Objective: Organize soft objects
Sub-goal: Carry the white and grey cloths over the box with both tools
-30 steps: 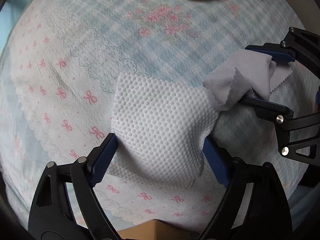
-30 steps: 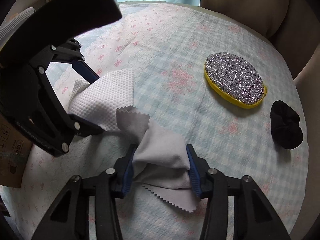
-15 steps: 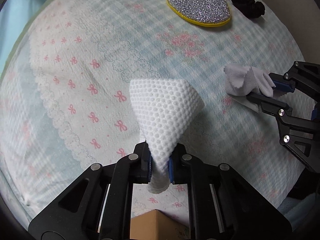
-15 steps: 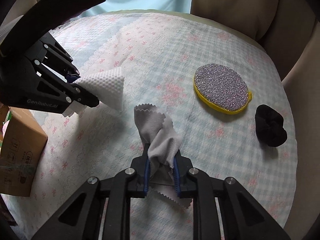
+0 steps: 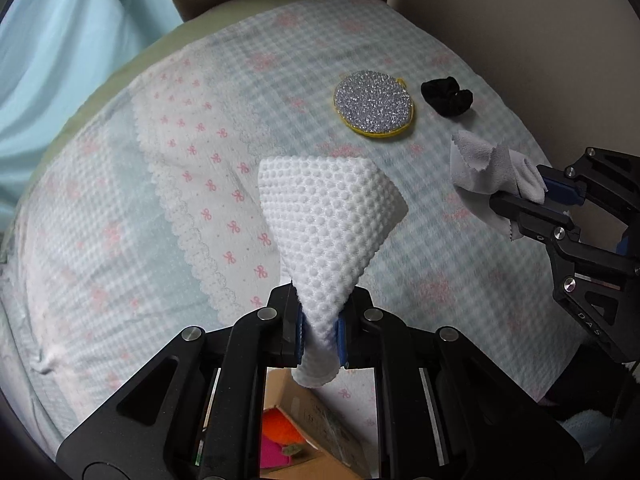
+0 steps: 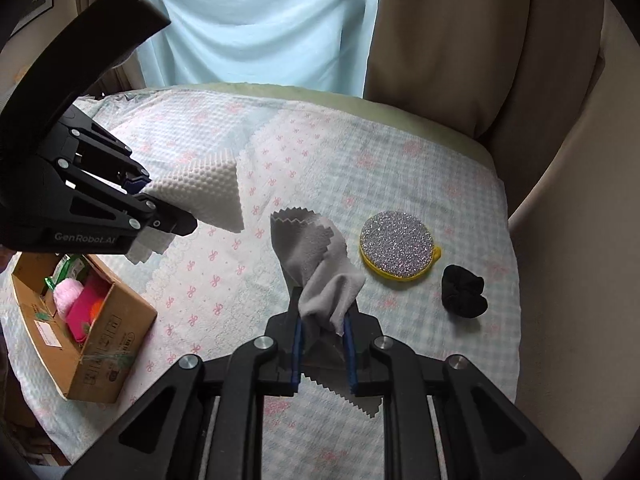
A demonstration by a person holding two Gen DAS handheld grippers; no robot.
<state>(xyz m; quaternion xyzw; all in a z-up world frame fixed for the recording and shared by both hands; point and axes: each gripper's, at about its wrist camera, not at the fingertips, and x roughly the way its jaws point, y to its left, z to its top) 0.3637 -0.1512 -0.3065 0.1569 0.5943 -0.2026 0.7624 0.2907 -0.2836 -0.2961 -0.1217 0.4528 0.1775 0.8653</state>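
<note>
My left gripper (image 5: 319, 330) is shut on a white dimpled cloth (image 5: 332, 216) and holds it up off the bed; the cloth also shows in the right wrist view (image 6: 204, 192). My right gripper (image 6: 322, 332) is shut on a grey cloth with zigzag edges (image 6: 316, 264), also lifted, seen at the right of the left wrist view (image 5: 488, 168). A round silver glitter sponge with a yellow rim (image 6: 396, 246) and a black scrunchie (image 6: 464, 290) lie on the bedspread (image 6: 400, 152).
An open cardboard box (image 6: 96, 340) holding pink and orange soft items stands on the bed at the left, below my left gripper; it shows under the left fingers (image 5: 304, 440). A light blue curtain (image 6: 260, 20) and a beige curtain (image 6: 480, 40) hang behind.
Both grippers closed on their cloths and lifted them off the bedspread. Both have pulled back and up, so the box and curtains have come into view.
</note>
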